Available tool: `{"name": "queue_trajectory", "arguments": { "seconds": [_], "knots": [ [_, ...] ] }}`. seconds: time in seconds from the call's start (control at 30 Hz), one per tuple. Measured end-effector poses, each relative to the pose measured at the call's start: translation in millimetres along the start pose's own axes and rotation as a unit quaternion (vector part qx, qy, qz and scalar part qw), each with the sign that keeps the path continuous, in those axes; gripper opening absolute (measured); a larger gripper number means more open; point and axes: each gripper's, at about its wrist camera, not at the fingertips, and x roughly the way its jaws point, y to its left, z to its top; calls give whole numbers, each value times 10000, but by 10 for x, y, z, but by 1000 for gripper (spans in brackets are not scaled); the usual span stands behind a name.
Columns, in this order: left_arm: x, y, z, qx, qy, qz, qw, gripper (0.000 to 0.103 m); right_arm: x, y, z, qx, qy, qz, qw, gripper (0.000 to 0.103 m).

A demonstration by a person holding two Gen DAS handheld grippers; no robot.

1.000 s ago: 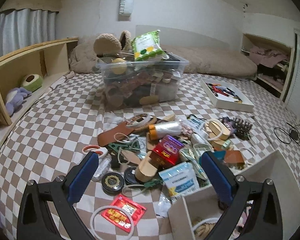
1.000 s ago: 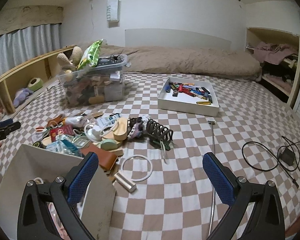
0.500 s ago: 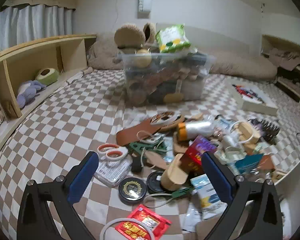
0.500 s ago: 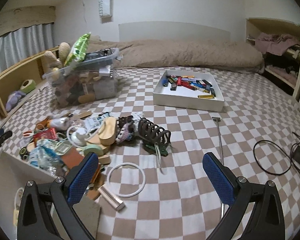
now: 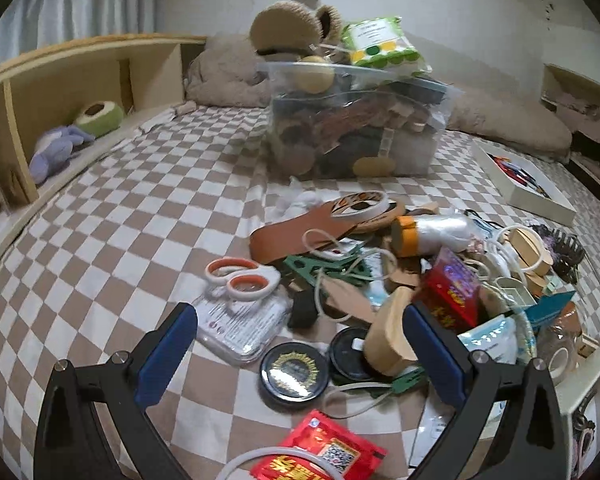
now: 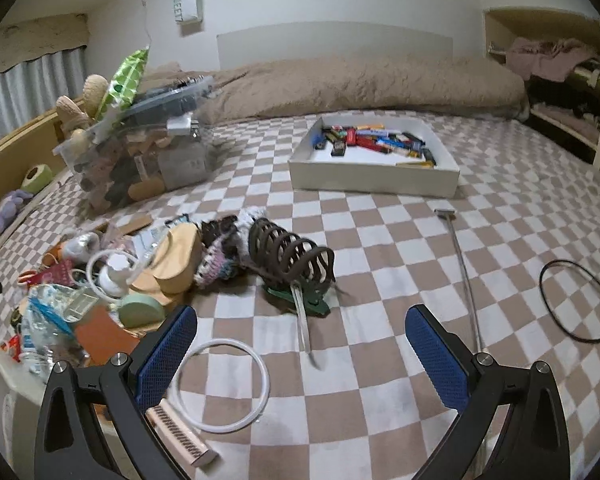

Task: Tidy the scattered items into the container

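Observation:
A heap of small items lies on the checked bedspread. In the left wrist view my open, empty left gripper (image 5: 300,344) hovers just above a black round tin (image 5: 293,370), a clear flat pack (image 5: 244,324), orange-handled scissors (image 5: 242,279) and a wooden block (image 5: 390,336). A full clear plastic bin (image 5: 352,136) stands behind the heap. In the right wrist view my open, empty right gripper (image 6: 300,344) hangs above a white ring (image 6: 220,386), just short of a dark claw hair clip (image 6: 290,256). The bin (image 6: 140,152) is at the far left.
A white tray of small coloured items (image 6: 374,160) sits mid-bed. A white box edge (image 5: 580,376) lies at the lower right of the left view. A metal rod (image 6: 466,280) and black cable (image 6: 572,300) lie right. Wooden shelves (image 5: 60,92) line the left side.
Both grippers have moved forward and lower toward the heap, which now looks larger. The white box has slid toward the frame edges. Both stay open.

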Motion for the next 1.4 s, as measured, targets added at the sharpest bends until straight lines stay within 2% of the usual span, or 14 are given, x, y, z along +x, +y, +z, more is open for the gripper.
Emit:
{"name": "queue_trajectory", "arguments": {
  "seconds": [0.2, 0.33, 0.47, 0.6, 0.77, 0.83, 0.97, 1.1, 1.27, 1.4],
  "knots": [
    [114, -1, -101, 205, 136, 161, 9996, 103, 242, 22, -185, -137, 367, -126, 9992, 103],
    [157, -16, -170, 399, 212, 296, 9985, 103, 264, 60, -197, -228, 408, -142, 9988, 103],
    [238, -20, -256, 406, 578, 286, 9971, 103, 304, 50, -217, -230, 509, -144, 9983, 103],
    [319, -3, -382, 508, 1041, 454, 9922, 103, 344, 44, -244, -216, 582, -37, 9981, 103],
    [268, 107, -547, 304, 1513, 711, 9855, 103, 415, 33, -276, -182, 730, 3, 9972, 103],
    [180, 112, -571, 188, 1555, 693, 9852, 103, 449, 20, -290, -153, 817, 25, 9965, 103],
    [63, 33, -621, 313, 1540, 838, 9840, 103, 486, 12, -311, -136, 943, 28, 9955, 103],
    [28, -15, -647, 353, 1600, 751, 9836, 103, 637, 60, -360, -288, 1358, -258, 9900, 103],
    [52, -27, -666, 375, 1754, 754, 9809, 103, 600, 63, -369, -360, 1377, -447, 9888, 103],
    [59, 73, -680, 77, 1916, 697, 9790, 103, 533, -111, -383, -97, 1463, -759, 9863, 103]
  ]
}}
